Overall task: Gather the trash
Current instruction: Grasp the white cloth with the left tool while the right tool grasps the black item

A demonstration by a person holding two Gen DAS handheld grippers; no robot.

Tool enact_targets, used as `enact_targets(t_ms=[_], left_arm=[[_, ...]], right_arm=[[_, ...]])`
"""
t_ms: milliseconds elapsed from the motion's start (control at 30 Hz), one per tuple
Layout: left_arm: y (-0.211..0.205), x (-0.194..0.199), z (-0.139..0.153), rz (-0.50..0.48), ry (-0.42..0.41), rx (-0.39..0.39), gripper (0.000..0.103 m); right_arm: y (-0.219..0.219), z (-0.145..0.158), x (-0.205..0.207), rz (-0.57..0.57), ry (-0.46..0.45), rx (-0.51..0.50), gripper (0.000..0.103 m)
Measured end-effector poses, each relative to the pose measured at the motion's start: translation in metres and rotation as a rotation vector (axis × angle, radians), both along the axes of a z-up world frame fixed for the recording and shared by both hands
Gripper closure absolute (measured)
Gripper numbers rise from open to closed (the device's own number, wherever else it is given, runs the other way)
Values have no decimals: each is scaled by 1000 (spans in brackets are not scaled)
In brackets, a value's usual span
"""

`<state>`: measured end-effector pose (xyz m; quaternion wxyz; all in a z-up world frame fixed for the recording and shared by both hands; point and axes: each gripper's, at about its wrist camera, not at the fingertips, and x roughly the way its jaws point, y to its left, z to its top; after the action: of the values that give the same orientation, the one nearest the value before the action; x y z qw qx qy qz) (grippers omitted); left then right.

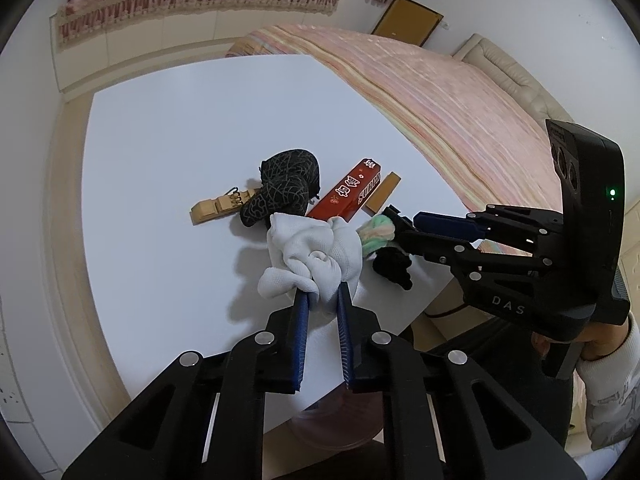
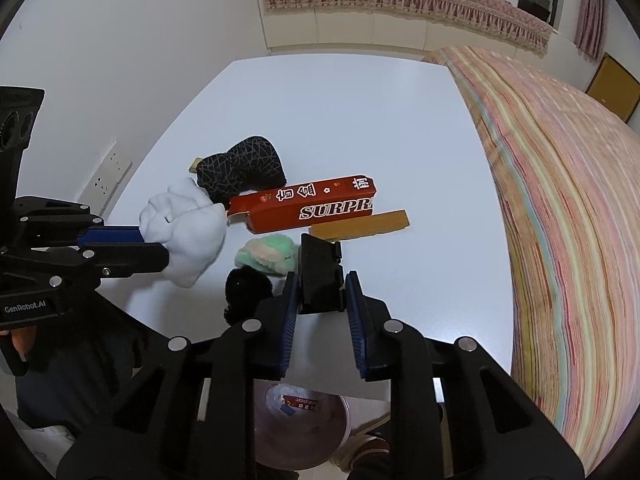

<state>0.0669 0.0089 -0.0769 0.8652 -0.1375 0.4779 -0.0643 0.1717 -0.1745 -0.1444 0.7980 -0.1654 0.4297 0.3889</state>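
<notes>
Closest in, the left gripper point(image 1: 323, 294) has its blue-padded fingers squeezed on a crumpled white cloth wad point(image 1: 314, 258), lifted a bit over the near edge of the white table point(image 1: 168, 152). In the right wrist view the right gripper point(image 2: 322, 280) is pinched on a black rectangular plastic block point(image 2: 320, 276), jaws only as far apart as the block is wide. Below the table edge, at 6 o'clock in that view, sits a translucent pink round bin point(image 2: 298, 424) with a small red wrapper point(image 2: 300, 402) in it. Just at 9 o'clock of the block there's a fuzzy black sock ball point(image 2: 246, 288), and touching it at 12 o'clock a fluffy green and pink sock ball point(image 2: 266, 254). Further out lies a long red cardboard box with white lettering point(image 2: 312, 208), with a flat tan wooden strip point(image 2: 360, 226) right alongside its near side. At 10 o'clock of the box is a black sock with a grey web pattern point(image 2: 240, 170), touching the box end. In the left wrist view, a tan wooden clothespin point(image 1: 220, 208) pokes out at 9 o'clock from under that sock. Far back, a striped pink bedspread point(image 1: 440, 100) runs along the table.
</notes>
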Motion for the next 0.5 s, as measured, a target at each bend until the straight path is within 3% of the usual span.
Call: enact_targets(t_ms=[500], left_arm=[[-14,-25,32,-32,-54,25,91]], right_arm=[[-33,40,-37,-7,-29,61,80]])
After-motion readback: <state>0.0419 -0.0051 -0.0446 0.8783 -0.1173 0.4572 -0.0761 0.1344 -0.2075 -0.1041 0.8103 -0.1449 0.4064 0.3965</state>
